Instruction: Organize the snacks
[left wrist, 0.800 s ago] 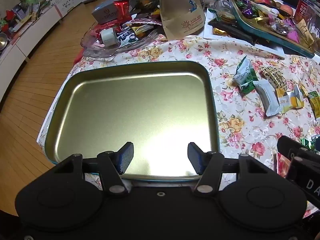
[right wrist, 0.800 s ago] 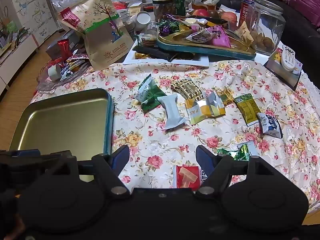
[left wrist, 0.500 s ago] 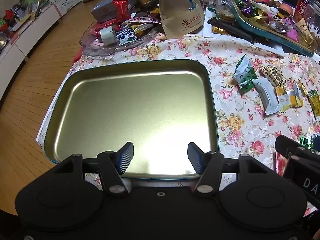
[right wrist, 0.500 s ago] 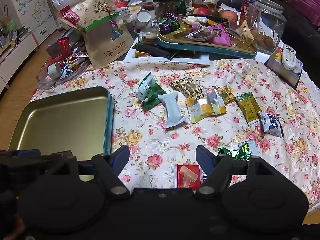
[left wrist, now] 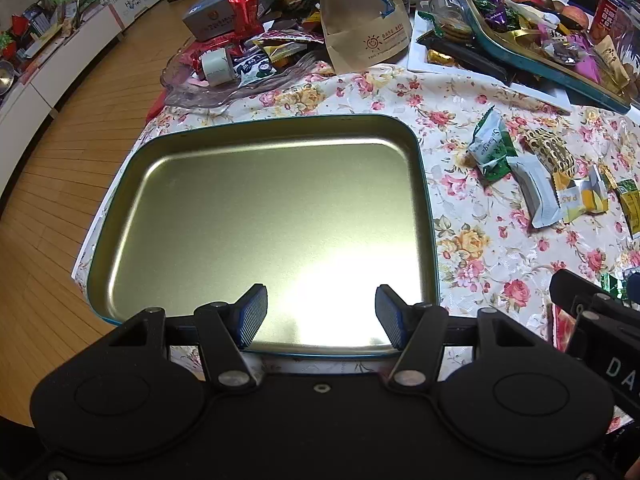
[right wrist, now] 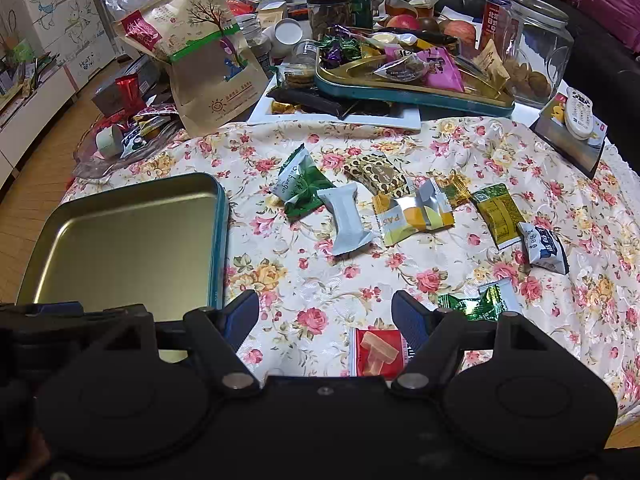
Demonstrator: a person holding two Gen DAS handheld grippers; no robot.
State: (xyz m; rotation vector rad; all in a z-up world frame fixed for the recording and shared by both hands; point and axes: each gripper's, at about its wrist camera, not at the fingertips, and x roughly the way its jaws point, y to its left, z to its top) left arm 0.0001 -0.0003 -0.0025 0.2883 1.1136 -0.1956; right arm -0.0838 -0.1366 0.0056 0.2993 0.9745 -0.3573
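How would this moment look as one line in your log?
left gripper: open, above tin tray | right gripper: open, above red snack | tray: no snacks inside

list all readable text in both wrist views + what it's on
"PAS": yellow-and-silver snack packet, letters cut off after that.
"DA": right gripper body as the left wrist view shows it, cut off at the frame edge.
"HeaT": white cabinet door, handwritten, partly legible.
Green snack packet: script lettering, too distorted to read.
Brown paper bag, red jar, white-and-blue packet: print too small to read.
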